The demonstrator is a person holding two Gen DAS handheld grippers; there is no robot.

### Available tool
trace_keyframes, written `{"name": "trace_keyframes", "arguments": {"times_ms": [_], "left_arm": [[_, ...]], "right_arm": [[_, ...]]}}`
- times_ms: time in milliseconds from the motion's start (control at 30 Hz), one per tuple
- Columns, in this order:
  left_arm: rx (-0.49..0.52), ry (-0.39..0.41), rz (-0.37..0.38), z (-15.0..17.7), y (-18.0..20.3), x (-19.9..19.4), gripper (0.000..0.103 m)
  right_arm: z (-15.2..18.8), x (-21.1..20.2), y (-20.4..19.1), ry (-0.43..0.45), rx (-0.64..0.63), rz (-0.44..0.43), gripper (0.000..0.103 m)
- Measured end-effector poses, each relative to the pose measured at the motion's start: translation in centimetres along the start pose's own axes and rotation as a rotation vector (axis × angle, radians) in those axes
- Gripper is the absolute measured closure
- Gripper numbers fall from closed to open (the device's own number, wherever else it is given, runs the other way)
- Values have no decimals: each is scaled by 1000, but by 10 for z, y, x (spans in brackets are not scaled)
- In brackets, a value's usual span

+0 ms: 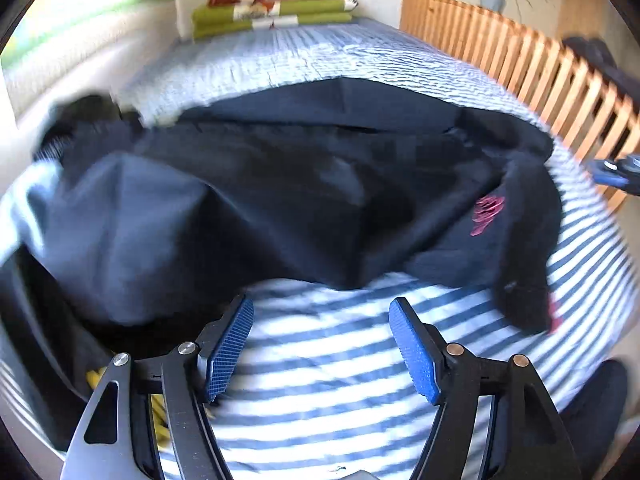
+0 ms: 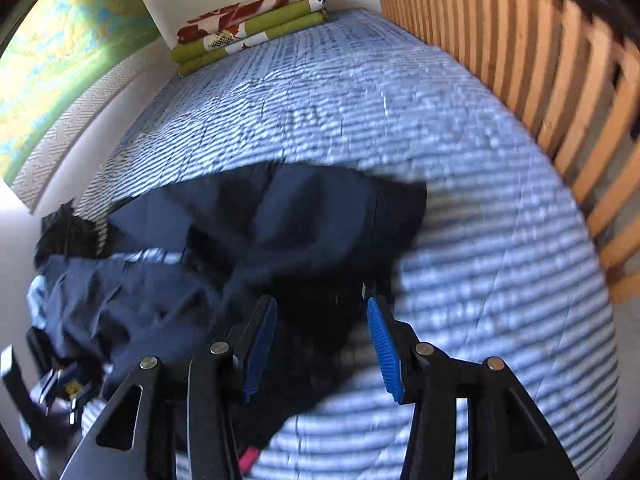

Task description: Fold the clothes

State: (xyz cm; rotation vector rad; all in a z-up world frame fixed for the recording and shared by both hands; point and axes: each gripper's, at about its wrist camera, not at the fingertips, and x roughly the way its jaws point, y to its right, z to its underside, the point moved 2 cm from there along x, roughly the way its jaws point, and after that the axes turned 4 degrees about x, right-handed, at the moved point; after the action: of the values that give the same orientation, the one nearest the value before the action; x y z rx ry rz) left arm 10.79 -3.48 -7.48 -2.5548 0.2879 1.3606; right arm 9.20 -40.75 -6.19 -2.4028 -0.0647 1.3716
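A dark navy garment (image 1: pixel 280 184) lies rumpled across the blue-and-white striped bedspread (image 1: pixel 320 360), with a red logo (image 1: pixel 488 214) near its right side. My left gripper (image 1: pixel 320 308) is open above bare striped cover, just short of the garment's near edge, with nothing between its blue pads. In the right wrist view the same garment (image 2: pixel 280 220) spreads to the left. My right gripper (image 2: pixel 320 304) is open over the garment's dark right end, and its pads (image 2: pixel 384 352) do not press the cloth. A pink tag (image 2: pixel 248 458) shows at the near hem.
Folded green and red cloths (image 1: pixel 276 8) are stacked at the far end of the bed (image 2: pixel 360 100). A wooden slatted rail (image 2: pixel 520 52) runs along the right side. A black bundle (image 2: pixel 60 232) sits at the left edge by the wall.
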Motion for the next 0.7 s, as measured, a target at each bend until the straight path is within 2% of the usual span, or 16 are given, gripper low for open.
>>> {"name": "trace_keyframes", "arguments": {"times_ms": [67, 133, 167, 233, 333, 367, 400, 500, 667, 700], "left_arm": [[65, -16, -64, 2, -3, 8, 28], [98, -44, -93, 4, -9, 16, 28], [98, -63, -103, 6, -14, 20, 28], [53, -99, -76, 3, -29, 31, 28], [-87, -133, 59, -10, -50, 42, 22], [-129, -148, 108, -15, -55, 46, 14], [-179, -168, 155, -21, -59, 52, 10], [-263, -177, 261, -39, -57, 66, 10], [-269, -187, 212, -67, -42, 93, 12], [-261, -195, 183, -71, -41, 99, 25]], "right_arm": [[38, 5, -3, -51, -15, -43, 58], [80, 17, -19, -110, -60, -47, 57], [98, 23, -31, -121, -92, -38, 57], [121, 33, -55, -136, -159, -26, 56], [139, 43, -99, -122, -296, 3, 55], [141, 46, -113, -112, -340, 11, 54], [146, 49, -131, -103, -404, 16, 53], [154, 58, -170, -81, -540, 45, 48], [158, 83, -194, -47, -672, 187, 47], [159, 91, -194, -52, -697, 226, 47]]}}
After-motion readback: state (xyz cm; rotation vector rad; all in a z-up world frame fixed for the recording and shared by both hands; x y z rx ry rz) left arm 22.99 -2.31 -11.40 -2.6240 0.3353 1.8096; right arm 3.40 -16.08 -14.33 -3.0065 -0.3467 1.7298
